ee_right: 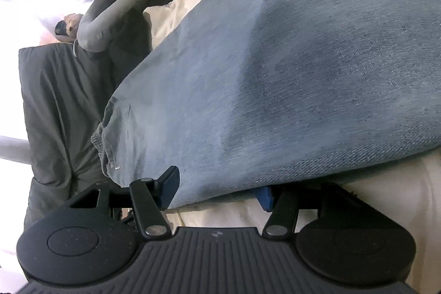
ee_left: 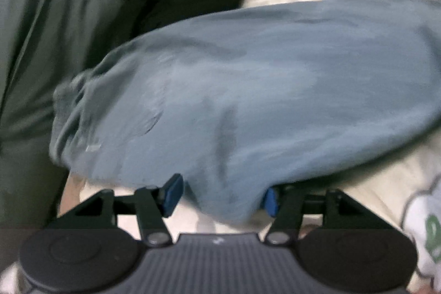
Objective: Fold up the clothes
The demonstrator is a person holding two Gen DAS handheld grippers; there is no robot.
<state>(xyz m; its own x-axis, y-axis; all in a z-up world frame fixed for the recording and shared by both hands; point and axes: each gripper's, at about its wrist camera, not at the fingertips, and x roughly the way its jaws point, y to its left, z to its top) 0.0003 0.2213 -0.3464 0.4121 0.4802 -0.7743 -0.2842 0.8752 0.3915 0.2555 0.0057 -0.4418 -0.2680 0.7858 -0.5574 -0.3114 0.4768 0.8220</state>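
- Left wrist view: my left gripper (ee_left: 222, 194) stands spread, blue pads apart. The near edge of the faded blue denim garment (ee_left: 261, 90) droops between them on the cream sheet (ee_left: 386, 189); blur hides any contact. A dark green cloth (ee_left: 41, 46) lies far left.
- Right wrist view: my right gripper (ee_right: 217, 190) is spread too, the denim's (ee_right: 289, 73) near hem lying between its pads.
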